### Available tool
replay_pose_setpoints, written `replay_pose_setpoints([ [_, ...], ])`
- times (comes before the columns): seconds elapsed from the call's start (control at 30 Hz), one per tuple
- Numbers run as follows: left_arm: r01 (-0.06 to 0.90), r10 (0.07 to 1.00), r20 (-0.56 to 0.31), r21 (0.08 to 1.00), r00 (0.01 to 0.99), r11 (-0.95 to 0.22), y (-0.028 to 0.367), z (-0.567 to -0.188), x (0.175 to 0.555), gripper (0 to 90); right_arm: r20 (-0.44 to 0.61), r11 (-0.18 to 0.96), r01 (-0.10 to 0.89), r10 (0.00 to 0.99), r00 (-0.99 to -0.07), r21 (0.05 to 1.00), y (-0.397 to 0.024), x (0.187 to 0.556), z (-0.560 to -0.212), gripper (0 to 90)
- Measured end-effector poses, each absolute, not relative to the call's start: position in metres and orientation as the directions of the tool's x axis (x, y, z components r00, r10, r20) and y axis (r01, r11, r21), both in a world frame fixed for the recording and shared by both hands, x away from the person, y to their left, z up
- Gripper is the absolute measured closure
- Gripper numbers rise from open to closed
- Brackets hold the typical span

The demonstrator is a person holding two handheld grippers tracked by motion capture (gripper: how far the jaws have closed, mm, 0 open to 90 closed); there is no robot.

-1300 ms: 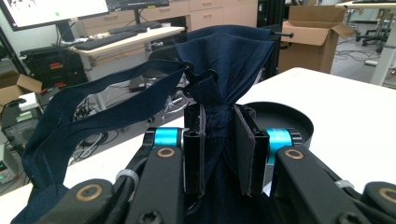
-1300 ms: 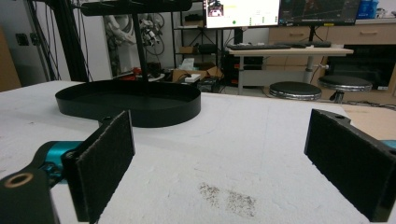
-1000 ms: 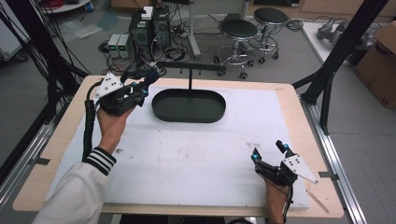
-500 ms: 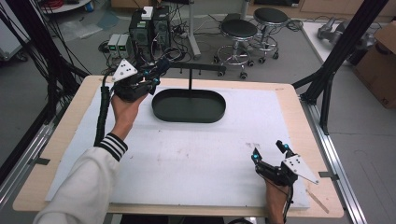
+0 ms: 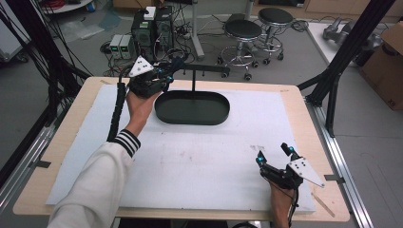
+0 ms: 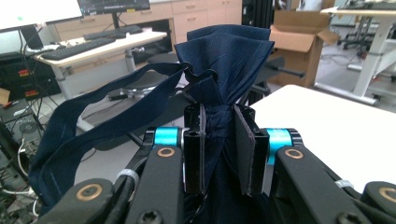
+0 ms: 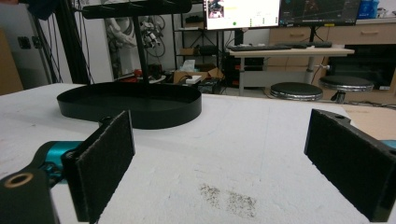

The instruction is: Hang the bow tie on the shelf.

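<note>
Left gripper [image 5: 172, 66], upper left of the high view: jaws clamped on a bunched fold of navy fabric bag [image 6: 224, 65], held up past the far tabletop [image 5: 199, 156] edge, beside the crossbar of the black stand [image 5: 193, 71]. In the left gripper view the cloth gathers into a tight neck between my pads, fans out above them, and a long strap loop [image 6: 84, 126] trails off toward the lower left of that frame.

Right gripper [image 5: 273, 154], lower right of the high view: jaws wide apart, nothing between them, resting low over the white tabletop cover. Its own view looks across the cover to the oval tray [image 7: 130, 105] at the foot of the stand.

Handling, my judgement: thin woven cloth, light, fully limp, no shape of its own. It will sag and swing; the grip holds only because several layers are pinched together. Not fragile, mildly slippery. A better hold for hanging would be the strap loop itself, spread open, so it can slip over a peg on the crossbar. The free gripper could take the loop's far side.

Count: one bag, one strap loop visible, one stand with one tray, two grippers.
</note>
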State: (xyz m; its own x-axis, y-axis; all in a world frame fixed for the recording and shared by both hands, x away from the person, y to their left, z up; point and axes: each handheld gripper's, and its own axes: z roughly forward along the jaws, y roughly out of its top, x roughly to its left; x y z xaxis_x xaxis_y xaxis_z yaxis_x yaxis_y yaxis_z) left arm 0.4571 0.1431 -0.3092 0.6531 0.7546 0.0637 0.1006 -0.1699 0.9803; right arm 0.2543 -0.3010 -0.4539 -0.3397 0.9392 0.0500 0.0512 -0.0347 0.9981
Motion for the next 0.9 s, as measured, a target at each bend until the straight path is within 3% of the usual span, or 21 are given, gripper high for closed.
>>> replay_pose_setpoints([
  [0.53, 0.149, 0.758, 0.062, 0.967, 0.650, -0.207, 0.135, -0.331, 0.474, 74.7, 0.065, -0.047, 0.061, 0.939, -0.338, 0.997, -0.302, 0.254, -0.454, 7.4],
  [0.9, 0.125, 0.768, 0.043, 0.979, 0.639, -0.159, 0.138, -0.325, 0.471, 74.7, 0.063, -0.046, 0.057, 0.939, -0.338, 0.997, -0.302, 0.254, -0.454, 7.5],
])
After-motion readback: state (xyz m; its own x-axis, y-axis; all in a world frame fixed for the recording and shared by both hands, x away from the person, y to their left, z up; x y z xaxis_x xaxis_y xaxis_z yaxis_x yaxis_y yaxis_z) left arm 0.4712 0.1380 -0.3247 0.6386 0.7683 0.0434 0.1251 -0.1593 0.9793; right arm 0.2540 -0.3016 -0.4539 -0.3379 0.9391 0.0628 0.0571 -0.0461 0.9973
